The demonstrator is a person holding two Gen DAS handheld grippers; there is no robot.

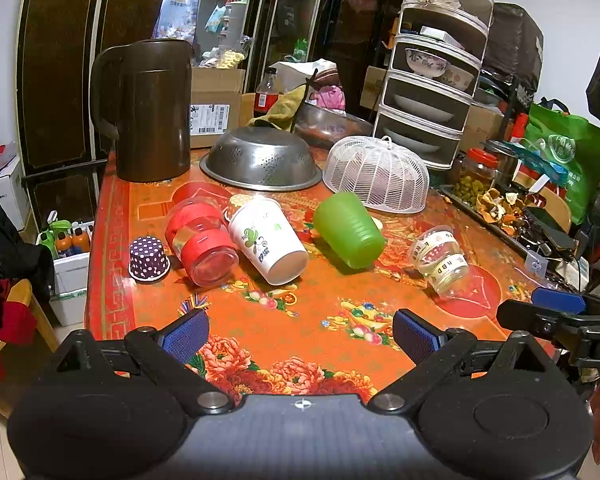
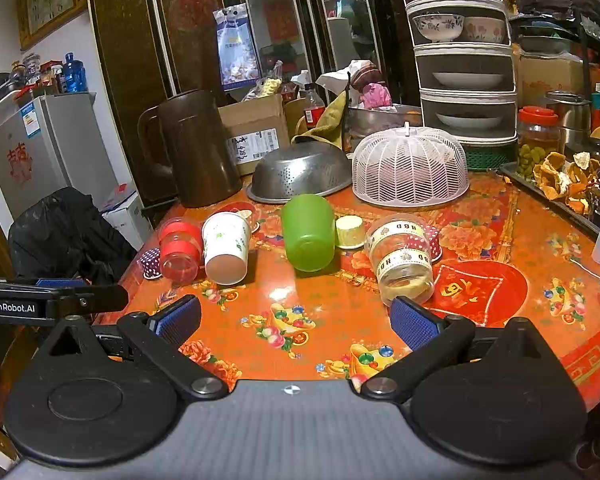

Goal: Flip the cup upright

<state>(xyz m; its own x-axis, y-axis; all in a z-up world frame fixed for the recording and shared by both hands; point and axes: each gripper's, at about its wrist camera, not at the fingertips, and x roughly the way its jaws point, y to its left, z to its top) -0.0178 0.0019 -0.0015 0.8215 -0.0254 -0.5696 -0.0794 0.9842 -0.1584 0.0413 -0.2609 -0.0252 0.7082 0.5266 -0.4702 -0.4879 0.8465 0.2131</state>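
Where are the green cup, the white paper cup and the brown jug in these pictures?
green cup (image 1: 350, 230): left wrist view, on its ribbed side wall.
white paper cup (image 1: 266, 238): left wrist view, on its printed side.
brown jug (image 2: 200, 148): right wrist view, on the middle of its body.

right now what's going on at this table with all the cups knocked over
Nothing is being held yet. Both the left tongs and the right tongs hang open above the near edge of the table. Four cups lie on their sides in a row: the red-banded clear cup, the white paper cup, the green cup and the clear taped cup. None has been flipped upright.
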